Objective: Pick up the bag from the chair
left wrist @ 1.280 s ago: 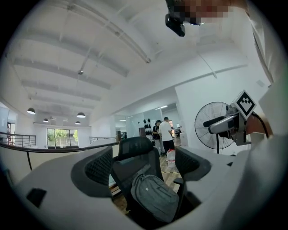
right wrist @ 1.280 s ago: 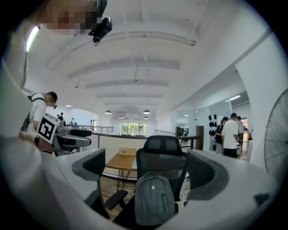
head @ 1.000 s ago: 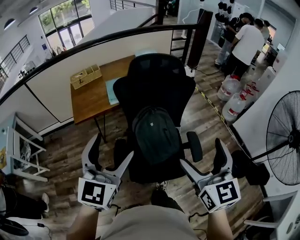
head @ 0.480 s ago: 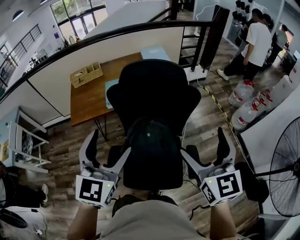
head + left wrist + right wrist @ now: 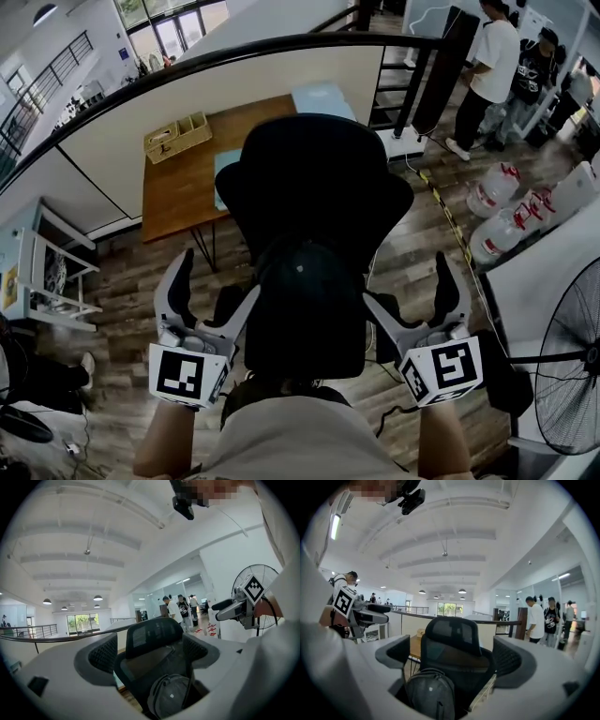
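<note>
Bag [image 5: 305,300] on chair [image 5: 314,178], between wide-open left tongs [image 5: 220,275] and right tongs [image 5: 404,278]

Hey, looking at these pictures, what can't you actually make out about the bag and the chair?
Bag handle: head view, the dark bag merges with the dark chair, so no handle shows.
Bag's bottom: both gripper views, covered by the left gripper and right gripper bodies.
Chair seat and base: head view, hidden by the bag and the person's torso.
Box on the desk: head view, contents too small.
</note>
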